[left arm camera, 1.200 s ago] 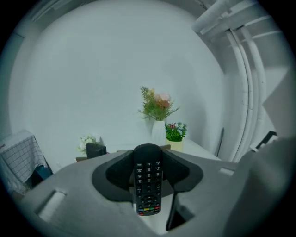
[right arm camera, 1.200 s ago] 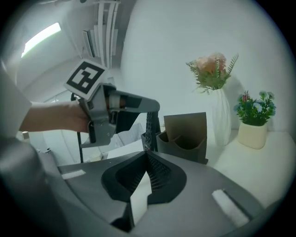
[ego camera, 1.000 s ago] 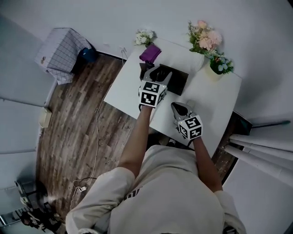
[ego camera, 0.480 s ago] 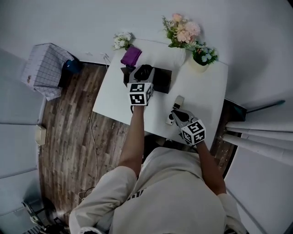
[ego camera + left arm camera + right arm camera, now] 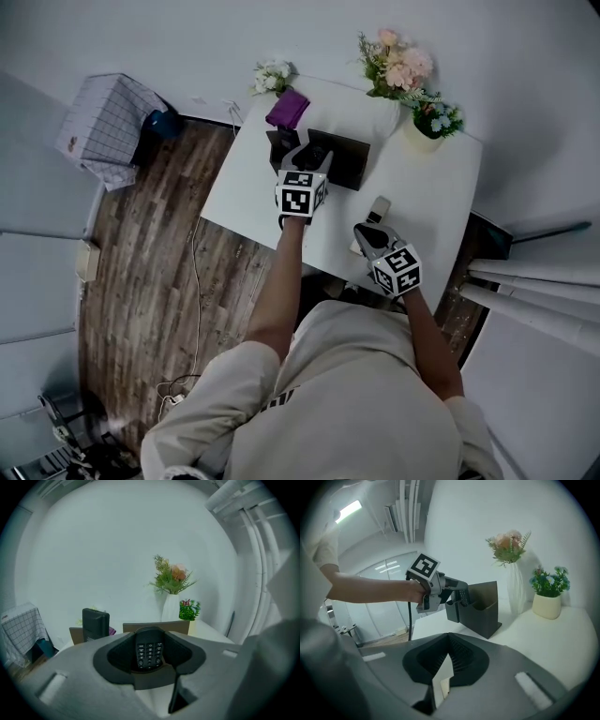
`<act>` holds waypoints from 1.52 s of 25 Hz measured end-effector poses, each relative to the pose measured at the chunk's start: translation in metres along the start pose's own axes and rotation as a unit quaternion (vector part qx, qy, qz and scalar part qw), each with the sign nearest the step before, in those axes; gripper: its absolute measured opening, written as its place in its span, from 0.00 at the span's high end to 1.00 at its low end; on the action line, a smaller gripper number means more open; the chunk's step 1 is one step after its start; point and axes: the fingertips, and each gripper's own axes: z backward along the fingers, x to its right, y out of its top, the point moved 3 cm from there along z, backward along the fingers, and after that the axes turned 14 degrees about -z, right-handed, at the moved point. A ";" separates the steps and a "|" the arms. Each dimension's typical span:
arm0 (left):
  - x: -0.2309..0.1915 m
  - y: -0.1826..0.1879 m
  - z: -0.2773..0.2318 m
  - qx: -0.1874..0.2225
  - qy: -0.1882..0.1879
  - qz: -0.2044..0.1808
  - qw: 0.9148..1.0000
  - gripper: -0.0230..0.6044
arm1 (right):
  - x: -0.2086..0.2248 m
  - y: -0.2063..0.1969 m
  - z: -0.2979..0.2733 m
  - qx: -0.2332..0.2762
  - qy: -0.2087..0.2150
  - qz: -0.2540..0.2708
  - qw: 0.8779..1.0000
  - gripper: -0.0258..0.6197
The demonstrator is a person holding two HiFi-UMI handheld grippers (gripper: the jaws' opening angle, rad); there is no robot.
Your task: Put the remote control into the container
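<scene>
While in the left gripper (image 5: 312, 157), remote control (image 5: 148, 649) seemingly above container (image 5: 480, 612).

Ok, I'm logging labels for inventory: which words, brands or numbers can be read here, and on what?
None is readable.
Keys of the remote control: marks too small and blurred to read.
Cubes on the left gripper and right gripper: square marker patterns only, no words.

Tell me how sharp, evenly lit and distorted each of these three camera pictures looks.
Head view: soft, even light, the white table bright, room lines bowed outward, fairly sharp. Left gripper view: round fisheye with dark corners, remote control crisp, the close grey foreground soft. Right gripper view: same fisheye, glare from a ceiling light, container clear.
</scene>
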 end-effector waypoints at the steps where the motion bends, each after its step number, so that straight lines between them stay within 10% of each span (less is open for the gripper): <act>1: 0.000 -0.002 0.000 -0.007 -0.002 -0.001 1.000 0.64 | -0.001 0.000 -0.001 -0.002 0.001 0.004 1.000 0.96; 17: 0.004 -0.017 -0.003 -0.058 -0.020 -0.034 0.998 0.64 | -0.001 0.004 -0.001 0.001 -0.015 0.000 1.000 0.96; 28: 0.003 -0.004 0.038 -0.039 0.016 -0.027 0.999 0.62 | -0.006 0.018 -0.019 0.015 0.006 -0.011 1.000 0.96; 38: 0.021 -0.018 0.089 -0.020 0.069 -0.008 0.997 0.67 | 0.000 0.062 -0.018 0.082 -0.056 0.005 0.995 0.96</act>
